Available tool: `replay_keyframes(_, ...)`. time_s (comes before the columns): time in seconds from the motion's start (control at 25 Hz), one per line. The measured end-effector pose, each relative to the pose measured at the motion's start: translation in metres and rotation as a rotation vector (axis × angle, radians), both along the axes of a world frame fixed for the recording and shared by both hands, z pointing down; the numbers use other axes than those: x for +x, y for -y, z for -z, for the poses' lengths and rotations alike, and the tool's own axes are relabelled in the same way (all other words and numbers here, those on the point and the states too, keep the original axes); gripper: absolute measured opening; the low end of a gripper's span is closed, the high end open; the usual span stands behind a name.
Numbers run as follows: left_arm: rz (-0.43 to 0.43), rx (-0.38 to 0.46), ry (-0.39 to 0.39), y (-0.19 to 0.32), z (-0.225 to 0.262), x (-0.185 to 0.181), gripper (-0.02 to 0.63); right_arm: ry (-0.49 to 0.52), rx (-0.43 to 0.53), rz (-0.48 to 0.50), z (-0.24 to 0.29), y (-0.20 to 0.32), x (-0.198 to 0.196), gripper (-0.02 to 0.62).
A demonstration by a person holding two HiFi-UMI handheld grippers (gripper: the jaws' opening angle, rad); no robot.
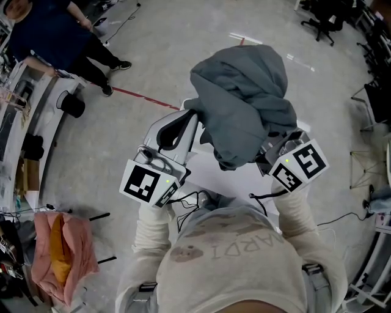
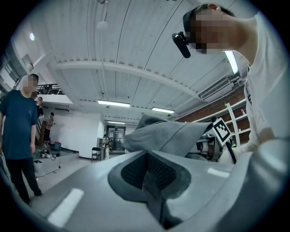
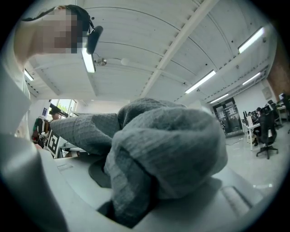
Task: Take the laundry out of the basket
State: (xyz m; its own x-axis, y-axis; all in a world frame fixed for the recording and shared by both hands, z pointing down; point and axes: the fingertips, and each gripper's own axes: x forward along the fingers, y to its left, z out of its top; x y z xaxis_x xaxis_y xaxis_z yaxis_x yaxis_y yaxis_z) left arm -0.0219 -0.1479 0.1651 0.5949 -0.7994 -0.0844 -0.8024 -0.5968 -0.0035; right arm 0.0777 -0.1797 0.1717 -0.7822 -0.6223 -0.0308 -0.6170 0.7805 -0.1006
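Note:
A grey knitted garment (image 1: 244, 104) hangs bunched up high in front of me, above a white surface (image 1: 235, 178). My right gripper (image 1: 276, 147) points upward and is shut on the garment (image 3: 167, 149), whose folds spill over its jaws and hide the fingertips (image 3: 131, 204). My left gripper (image 1: 190, 116) also points upward, its tip at the garment's left edge. In the left gripper view its jaws (image 2: 147, 174) are shut with nothing between them, and the garment (image 2: 176, 136) hangs just beyond them. No basket shows in any view.
A person in a dark blue shirt (image 1: 55, 30) stands at the far left by a long counter (image 1: 24, 110). A pink cloth (image 1: 61, 250) lies heaped at lower left. Office chairs (image 1: 327, 18) stand at the far right. Cables run over the grey floor.

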Motion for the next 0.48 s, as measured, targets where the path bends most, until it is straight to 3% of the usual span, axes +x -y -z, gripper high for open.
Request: replay_keyframes(0.48, 0.020, 0.005, 0.005, -0.0008, 0.0057, 0.0026, 0.000, -0.014, 0.032, 0.028, 0.0026, -0.0020, -0.0035, 0.215)
